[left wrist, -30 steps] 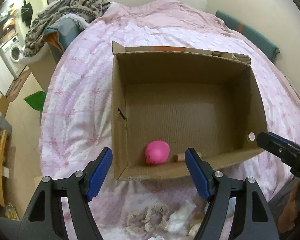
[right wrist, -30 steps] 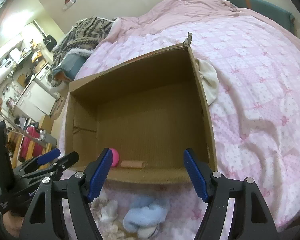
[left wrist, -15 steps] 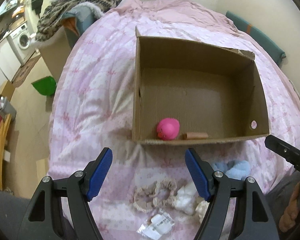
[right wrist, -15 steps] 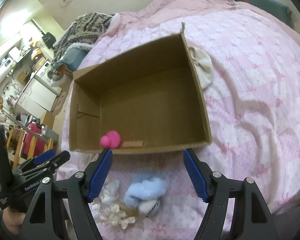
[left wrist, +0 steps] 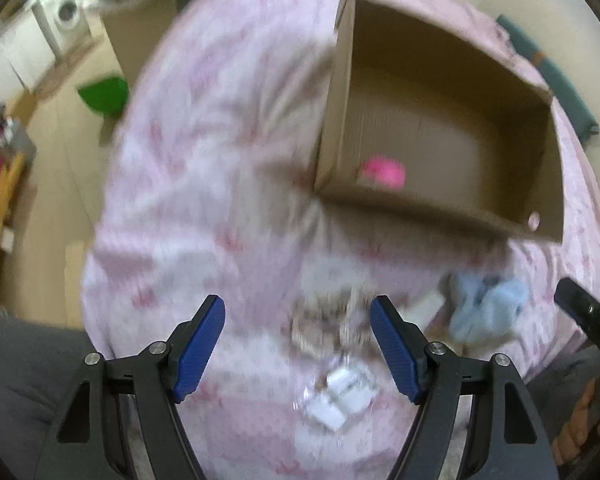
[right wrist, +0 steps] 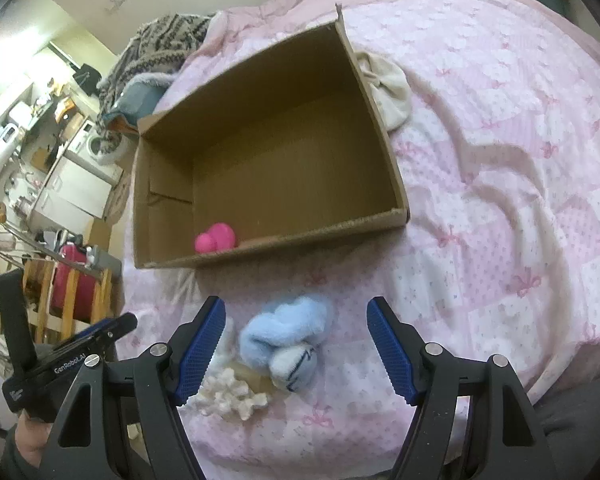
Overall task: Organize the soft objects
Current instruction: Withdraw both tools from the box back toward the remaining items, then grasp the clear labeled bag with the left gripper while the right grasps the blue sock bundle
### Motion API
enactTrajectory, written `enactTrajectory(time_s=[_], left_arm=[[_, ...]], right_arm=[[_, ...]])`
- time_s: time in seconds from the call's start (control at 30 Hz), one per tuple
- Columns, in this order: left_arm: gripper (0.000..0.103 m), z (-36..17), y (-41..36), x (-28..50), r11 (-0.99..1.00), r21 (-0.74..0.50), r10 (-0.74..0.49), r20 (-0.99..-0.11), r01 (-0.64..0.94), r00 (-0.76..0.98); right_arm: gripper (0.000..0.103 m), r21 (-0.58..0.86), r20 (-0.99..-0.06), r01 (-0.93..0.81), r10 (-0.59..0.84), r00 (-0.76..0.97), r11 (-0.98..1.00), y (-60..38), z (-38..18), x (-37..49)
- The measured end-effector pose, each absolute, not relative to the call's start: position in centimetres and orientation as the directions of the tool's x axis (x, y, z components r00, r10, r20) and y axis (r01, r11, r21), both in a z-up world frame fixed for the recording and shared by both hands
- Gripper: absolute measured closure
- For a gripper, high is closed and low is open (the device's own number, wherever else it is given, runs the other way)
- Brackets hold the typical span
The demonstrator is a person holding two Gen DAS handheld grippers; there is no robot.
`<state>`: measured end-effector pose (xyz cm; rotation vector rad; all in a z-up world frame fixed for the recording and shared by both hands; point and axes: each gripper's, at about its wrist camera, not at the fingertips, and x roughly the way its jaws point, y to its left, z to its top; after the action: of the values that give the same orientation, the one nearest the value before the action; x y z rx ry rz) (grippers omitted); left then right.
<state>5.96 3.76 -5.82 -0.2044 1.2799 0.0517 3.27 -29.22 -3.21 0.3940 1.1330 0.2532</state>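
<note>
An open cardboard box (right wrist: 384,128) lies on the pink bedspread (right wrist: 500,200); it also shows in the left wrist view (left wrist: 340,120). Inside it sits a pink soft toy (right wrist: 216,238), which also shows in the left wrist view (left wrist: 384,172). A fluffy light-blue item (right wrist: 288,332) lies in front of the box, between the jaws of my open, empty right gripper (right wrist: 296,344). A white knobbly piece (right wrist: 232,396) lies beside it. My left gripper (left wrist: 298,344) is open and empty above a beige scrunchie (left wrist: 328,320) and a clear packet (left wrist: 340,392). The left wrist view is blurred.
A cream cloth (right wrist: 388,84) lies against the box's far right side. A heap of knitted blankets (right wrist: 156,48) lies at the far left of the bed. The bed's left edge drops to the floor, with a green bin (left wrist: 104,96) and a washing machine (left wrist: 68,12).
Both grippers have pulled back from the box toward the near edge of the bed. The soft items in front of the box are now between the open jaws. Nothing was grasped.
</note>
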Motion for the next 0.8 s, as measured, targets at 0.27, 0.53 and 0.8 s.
enactTrajectory(time_s=[0.27, 0.53, 0.8], left_arm=[[0.03, -10.2, 1.5, 4.0, 0.969, -0.213, -0.206, -0.976, -0.126, 0.066], [0.032, -12.7, -0.6, 4.4, 0.982, -0.175, -0.177, -0.984, -0.073, -0.012], [0.09, -12.0, -1.3, 4.3, 0.982, -0.182, -0.182, -0.983, -0.041, -0.003]], right_arm=[[0.026, 0.41, -0.848, 0.02, 0.373, 0.377, 0.912, -29.0, -4.3, 3.6], [0.026, 0.409, -0.856, 0.029, 0.372, 0.36, 0.912, -28.9, -4.9, 4.1], [0.026, 0.422, -0.866, 0.042, 0.389, 0.314, 0.906, -28.6, -6.1, 4.6]])
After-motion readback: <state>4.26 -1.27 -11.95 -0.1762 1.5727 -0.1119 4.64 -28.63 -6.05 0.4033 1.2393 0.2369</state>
